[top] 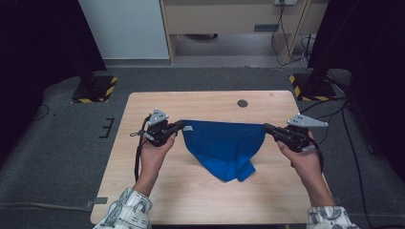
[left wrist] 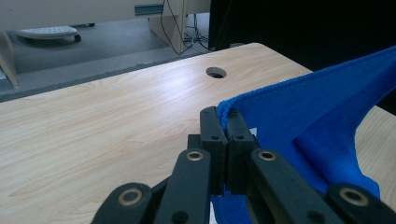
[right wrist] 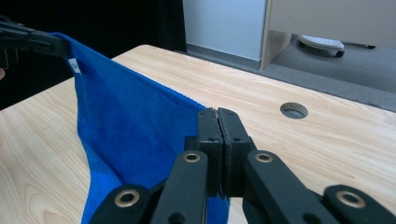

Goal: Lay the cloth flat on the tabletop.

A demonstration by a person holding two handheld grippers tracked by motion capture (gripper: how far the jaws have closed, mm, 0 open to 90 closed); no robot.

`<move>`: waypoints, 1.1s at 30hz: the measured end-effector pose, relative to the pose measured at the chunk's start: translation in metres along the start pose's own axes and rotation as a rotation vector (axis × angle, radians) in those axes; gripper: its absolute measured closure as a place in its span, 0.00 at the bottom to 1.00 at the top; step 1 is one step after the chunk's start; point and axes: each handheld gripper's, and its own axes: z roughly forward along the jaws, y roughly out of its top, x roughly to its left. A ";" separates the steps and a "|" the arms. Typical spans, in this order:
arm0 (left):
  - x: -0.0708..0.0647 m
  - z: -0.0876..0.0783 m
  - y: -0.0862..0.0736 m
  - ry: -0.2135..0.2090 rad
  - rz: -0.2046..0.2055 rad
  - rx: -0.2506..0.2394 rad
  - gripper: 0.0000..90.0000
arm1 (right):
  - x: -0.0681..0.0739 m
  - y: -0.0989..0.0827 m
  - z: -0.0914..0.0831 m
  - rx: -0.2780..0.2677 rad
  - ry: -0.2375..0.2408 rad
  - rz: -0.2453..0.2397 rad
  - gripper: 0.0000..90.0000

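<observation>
Blue towel (top: 224, 148) hangs over the centre of the wooden table (top: 143, 191), its top edge stretched taut from 9 to 3 o'clock and its lower folds sagging onto the tabletop toward 6 o'clock. Left gripper (top: 180, 126) is clamped on the corner bearing the white label (top: 188, 128); right gripper (top: 265, 127) is clamped on the opposite corner. In my judgement, the step goes well if both hands keep level, hold even tension and grip firmly, so neither corner slips.

Bare table (top: 200, 102) behind the hanging blue cloth (top: 224, 145).
</observation>
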 end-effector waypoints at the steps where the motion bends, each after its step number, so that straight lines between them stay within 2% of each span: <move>1: 0.000 0.000 0.001 0.000 0.001 -0.001 0.99 | 0.000 0.001 -0.001 0.000 0.001 0.000 0.99; 9: 0.003 -0.007 0.010 0.012 -0.004 -0.019 0.99 | 0.003 0.008 -0.003 -0.012 0.007 -0.018 0.99; 15: 0.008 -0.010 0.010 0.019 -0.018 -0.020 0.99 | 0.006 0.008 0.001 -0.004 0.016 -0.030 0.99; 20: 0.008 -0.017 0.010 0.016 -0.013 -0.026 0.99 | 0.010 0.012 -0.002 -0.026 0.035 -0.040 0.99; 24: 0.002 -0.027 0.013 0.032 0.022 -0.032 0.99 | 0.015 0.017 -0.010 -0.038 0.042 -0.054 0.99; 29: -0.004 -0.039 0.019 0.009 0.024 -0.057 0.99 | 0.021 0.025 -0.022 -0.067 0.052 -0.062 0.99; 33: -0.010 -0.049 0.025 0.008 0.052 -0.063 0.99 | 0.026 0.031 -0.032 -0.084 0.057 -0.075 0.99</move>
